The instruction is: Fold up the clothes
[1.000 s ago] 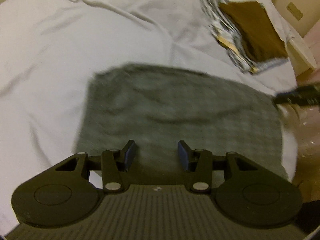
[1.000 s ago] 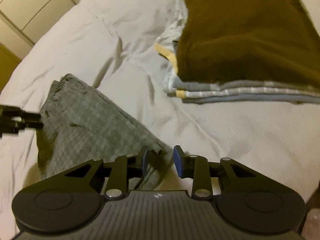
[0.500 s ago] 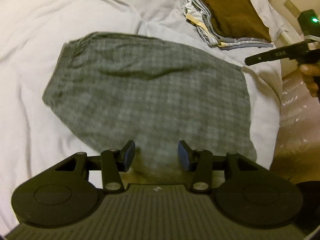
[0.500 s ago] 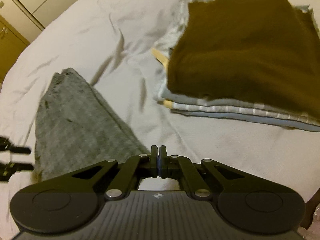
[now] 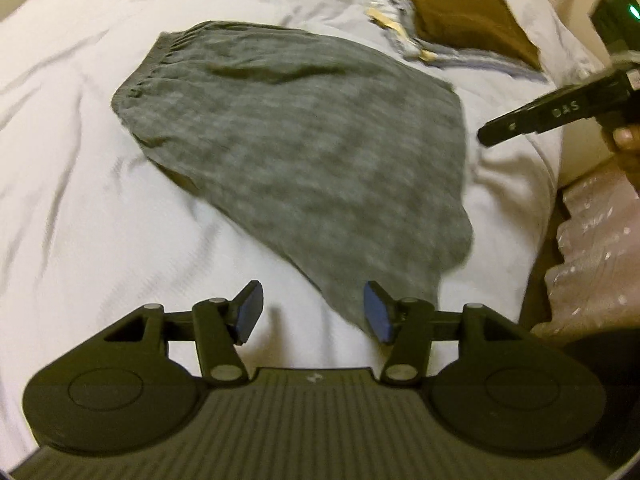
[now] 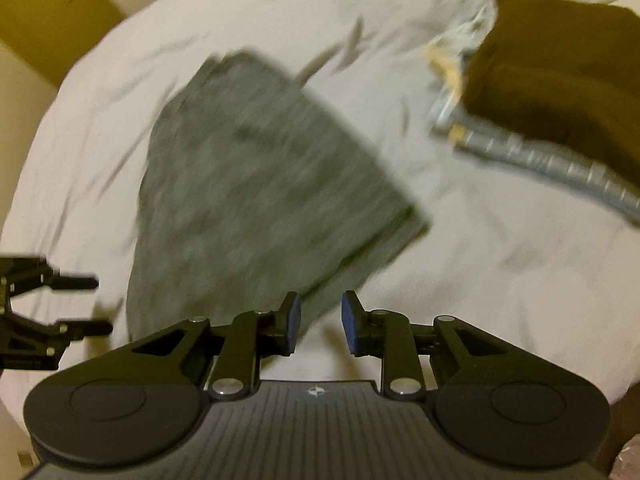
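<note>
I see a grey checked garment (image 5: 304, 136) lying flat on the white bedsheet (image 5: 80, 184), folded over on itself, with its gathered waistband end (image 5: 160, 60) pointing away from me. My left gripper (image 5: 310, 314) hangs just above the sheet at the near edge of the cloth, its jaws spread wide apart and holding nothing; one blue pad (image 5: 378, 316) sits over the garment's nearest corner, the other (image 5: 250, 312) over bare sheet. I cannot tell whether the pad touches the fabric.

From the right wrist camera, which is blurred, my right gripper (image 6: 316, 322) is also parted, though less widely, and grips nothing. It sits above the near right edge of the same garment (image 6: 248, 184), where the folded layers show as a thick edge. In the left view that gripper (image 5: 532, 116) appears from the side, above the sheet just beside the garment's right edge, with fingers of a hand (image 5: 624, 140) on its handle.

Beyond the garment, well apart from it, a stack of folded clothes (image 5: 452, 28) rests on the bed, a brown piece (image 6: 560, 76) on top of grey striped ones. Clear bubble wrap (image 5: 600, 240) lies beside the bed on the right.
</note>
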